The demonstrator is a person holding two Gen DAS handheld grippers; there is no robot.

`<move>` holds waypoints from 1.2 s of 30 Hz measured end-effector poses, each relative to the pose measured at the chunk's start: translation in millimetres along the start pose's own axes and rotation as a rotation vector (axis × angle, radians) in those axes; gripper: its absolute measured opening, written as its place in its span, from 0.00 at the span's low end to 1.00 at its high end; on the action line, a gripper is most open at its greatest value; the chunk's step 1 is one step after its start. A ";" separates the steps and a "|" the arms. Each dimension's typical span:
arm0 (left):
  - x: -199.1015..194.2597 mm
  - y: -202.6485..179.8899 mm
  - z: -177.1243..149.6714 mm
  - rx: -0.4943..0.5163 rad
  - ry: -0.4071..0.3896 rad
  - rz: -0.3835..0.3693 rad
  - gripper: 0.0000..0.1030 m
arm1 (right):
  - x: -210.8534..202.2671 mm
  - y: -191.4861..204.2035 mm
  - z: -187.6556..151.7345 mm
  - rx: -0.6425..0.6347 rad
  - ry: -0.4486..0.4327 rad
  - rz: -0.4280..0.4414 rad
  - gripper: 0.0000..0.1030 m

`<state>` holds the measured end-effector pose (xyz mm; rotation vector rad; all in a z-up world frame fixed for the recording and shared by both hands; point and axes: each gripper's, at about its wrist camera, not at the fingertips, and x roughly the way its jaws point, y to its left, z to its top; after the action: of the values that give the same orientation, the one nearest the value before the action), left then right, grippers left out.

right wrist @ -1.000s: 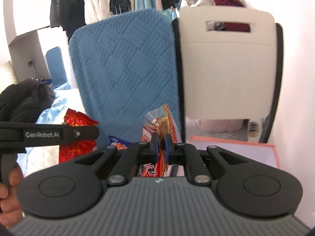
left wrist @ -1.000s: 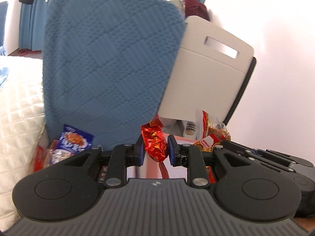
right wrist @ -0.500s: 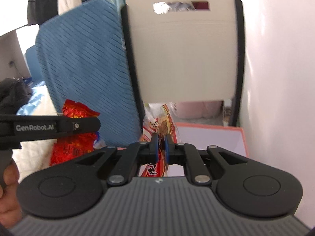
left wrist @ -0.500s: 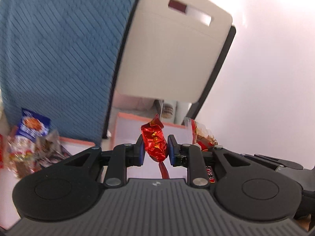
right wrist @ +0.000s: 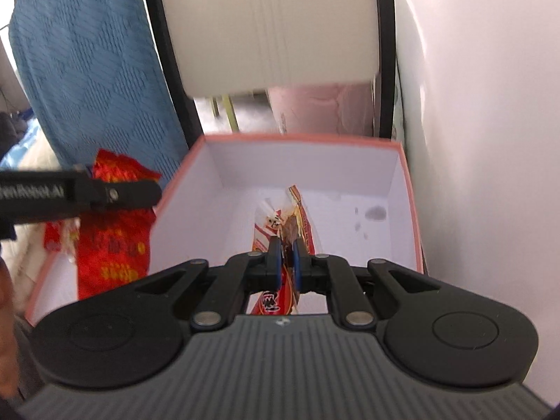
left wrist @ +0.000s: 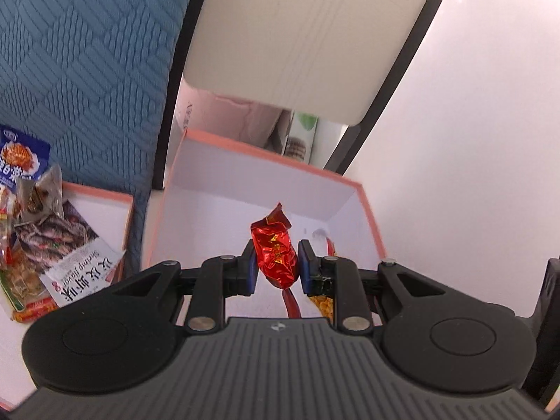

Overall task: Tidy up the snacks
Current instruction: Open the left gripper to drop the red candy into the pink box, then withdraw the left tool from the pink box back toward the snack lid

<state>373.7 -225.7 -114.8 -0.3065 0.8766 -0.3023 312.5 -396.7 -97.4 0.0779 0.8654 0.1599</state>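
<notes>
My left gripper point(left wrist: 274, 267) is shut on a shiny red foil-wrapped candy point(left wrist: 274, 250), held over a white box with a pink rim point(left wrist: 266, 154). My right gripper point(right wrist: 285, 257) is shut on a flat red and clear snack packet point(right wrist: 297, 217), which hangs over the same box point(right wrist: 301, 137). In the right wrist view the left gripper's black body point(right wrist: 77, 192) crosses at the left, in front of a red snack bag point(right wrist: 112, 241). The box's floor that shows is bare apart from small stains.
A second pink-rimmed tray point(left wrist: 105, 203) at the left holds several snack packets, one a shrimp-flavour bag point(left wrist: 75, 266). Behind stand a blue quilted chair back point(left wrist: 87, 52) and a beige chair back point(left wrist: 308, 35). A white wall point(right wrist: 490, 140) runs close along the right.
Both grippers have come down and forward with their snacks still gripped. The chair backs have slid up the frames, and the white box has come into view below both grippers.
</notes>
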 end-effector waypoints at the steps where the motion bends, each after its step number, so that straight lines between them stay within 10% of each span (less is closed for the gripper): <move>1: 4.3 -0.3 -3.3 0.001 0.006 0.005 0.26 | 6.7 -2.4 -4.3 -0.001 0.017 0.004 0.10; 15: 21.2 -6.8 -19.2 0.032 0.040 0.020 0.26 | 34.1 -14.9 -35.2 0.017 0.095 0.029 0.12; 17: 16.5 -9.0 -16.3 0.041 0.033 0.030 0.31 | 30.0 -16.3 -34.9 0.022 0.087 0.030 0.13; 19: 9.1 -10.7 -13.0 0.042 0.020 0.043 0.62 | 24.9 -17.6 -32.7 0.023 0.078 0.021 0.14; 26: -30.1 -14.1 -6.8 0.086 -0.063 0.029 0.75 | 4.0 -16.7 -26.6 0.023 0.026 -0.042 0.65; 36: -102.0 -13.0 -6.5 0.168 -0.170 0.037 0.75 | -41.4 1.8 -18.4 0.024 -0.086 -0.022 0.65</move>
<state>305.4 -199.7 -42.3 -0.1574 0.6839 -0.3091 271.8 -402.0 -78.0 0.0970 0.7824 0.1249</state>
